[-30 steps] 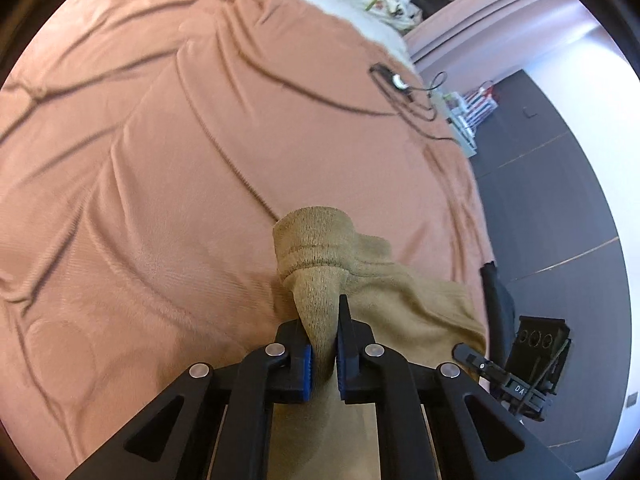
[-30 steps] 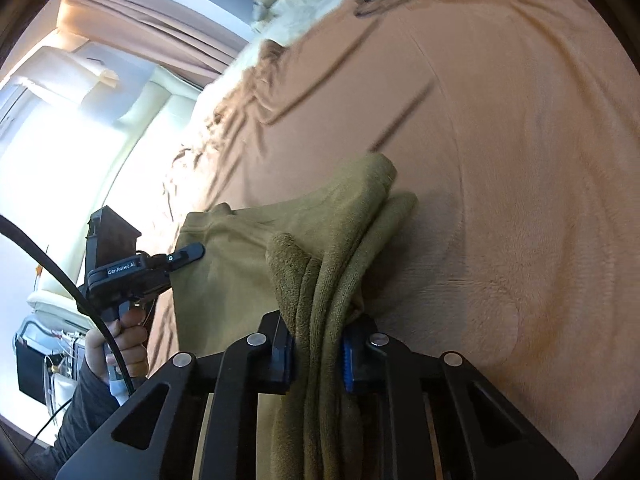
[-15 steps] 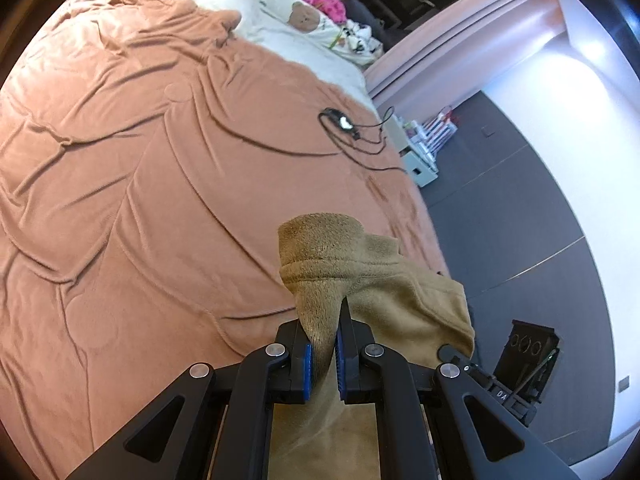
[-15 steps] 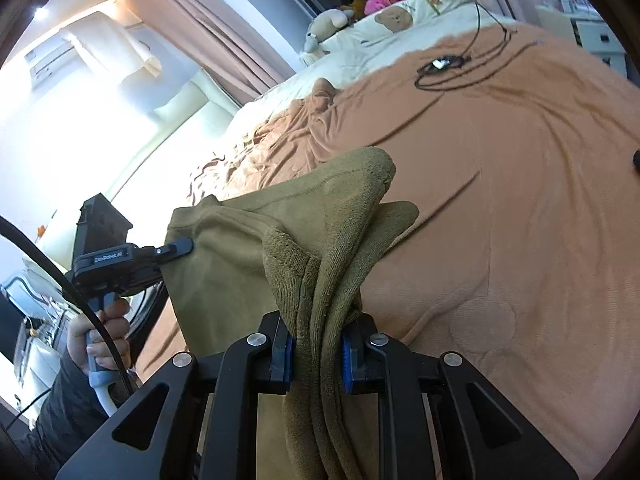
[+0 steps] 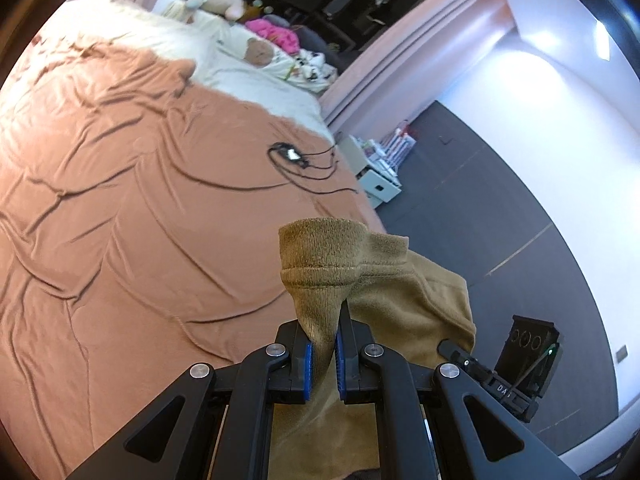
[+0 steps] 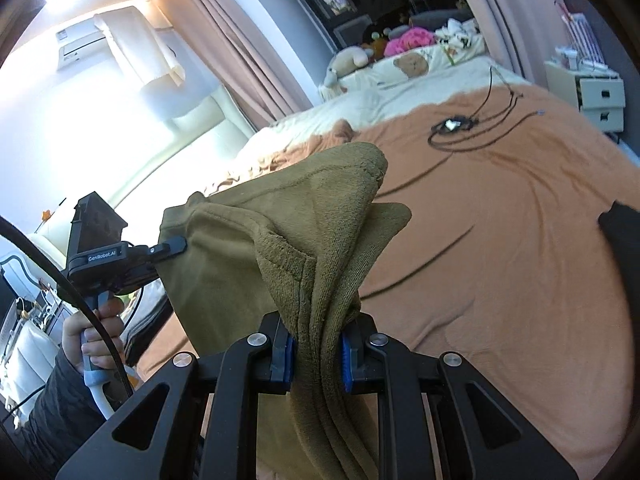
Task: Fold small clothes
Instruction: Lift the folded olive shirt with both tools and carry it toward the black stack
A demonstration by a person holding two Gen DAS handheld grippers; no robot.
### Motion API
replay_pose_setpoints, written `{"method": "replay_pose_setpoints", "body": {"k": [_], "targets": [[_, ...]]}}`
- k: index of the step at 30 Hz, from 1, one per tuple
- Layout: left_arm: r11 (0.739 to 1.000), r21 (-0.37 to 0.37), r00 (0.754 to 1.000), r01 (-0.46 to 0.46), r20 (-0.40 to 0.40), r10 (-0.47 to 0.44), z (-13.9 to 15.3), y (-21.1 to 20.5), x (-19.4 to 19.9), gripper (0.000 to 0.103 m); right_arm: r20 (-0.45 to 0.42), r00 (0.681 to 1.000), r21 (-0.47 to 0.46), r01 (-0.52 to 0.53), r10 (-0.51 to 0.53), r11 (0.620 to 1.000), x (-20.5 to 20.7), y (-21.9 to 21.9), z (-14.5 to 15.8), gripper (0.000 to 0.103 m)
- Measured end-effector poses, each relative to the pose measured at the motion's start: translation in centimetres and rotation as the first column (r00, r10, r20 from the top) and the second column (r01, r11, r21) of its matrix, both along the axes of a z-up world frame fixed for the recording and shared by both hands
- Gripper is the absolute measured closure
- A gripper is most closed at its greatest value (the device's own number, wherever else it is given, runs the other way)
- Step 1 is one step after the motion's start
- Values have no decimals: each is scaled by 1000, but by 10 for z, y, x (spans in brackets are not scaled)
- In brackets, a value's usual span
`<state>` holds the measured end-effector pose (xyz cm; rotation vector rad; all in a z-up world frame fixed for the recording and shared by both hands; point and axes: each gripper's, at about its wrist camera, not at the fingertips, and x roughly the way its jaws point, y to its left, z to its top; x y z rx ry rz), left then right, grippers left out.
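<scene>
Nearest the left wrist camera, the left gripper (image 5: 322,350) has its blue-padded jaws clenched on a ribbed edge of the olive-brown knit garment (image 5: 384,292), which rises in a folded peak just past the fingertips and hangs to the right. In the right wrist view, the right gripper (image 6: 316,354) has its jaws clamped on a thick bunch of the same garment (image 6: 320,220), several layers gathered between the pads and trailing down below them. The cloth stretches between the two grippers, held up off the bed; the left gripper shows at the cloth's far corner (image 6: 170,246), with the person's hand (image 6: 94,340) around its handle and a dark sleeve (image 6: 56,412) below. Beyond the garment lies the rumpled rust-orange bedspread (image 5: 132,216), creased in long folds. Farther across it sits a small black device with coiled cables (image 6: 454,126). Past that, a cream sheet (image 5: 256,80) carries stuffed toys (image 6: 412,62) and a bright pink bundle (image 6: 410,38). A white drawer unit (image 6: 600,98) stands beside the bed, and pink curtains (image 6: 240,52) hang at the far wall.
</scene>
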<state>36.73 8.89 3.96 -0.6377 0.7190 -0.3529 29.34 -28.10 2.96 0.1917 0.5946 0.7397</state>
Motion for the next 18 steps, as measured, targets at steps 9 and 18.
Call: {"method": "replay_pose_setpoints", "body": {"k": [9,18], "targets": [[998,-1,995,62,83,-62,42,-37,-20,94,111,993,-24,43,-40,999,-52,-35,36,89],[989,19,980,146,133,-147,72,-93,-24,94,179,979,-44,106,-97,993,-105,-78,50,89]]}}
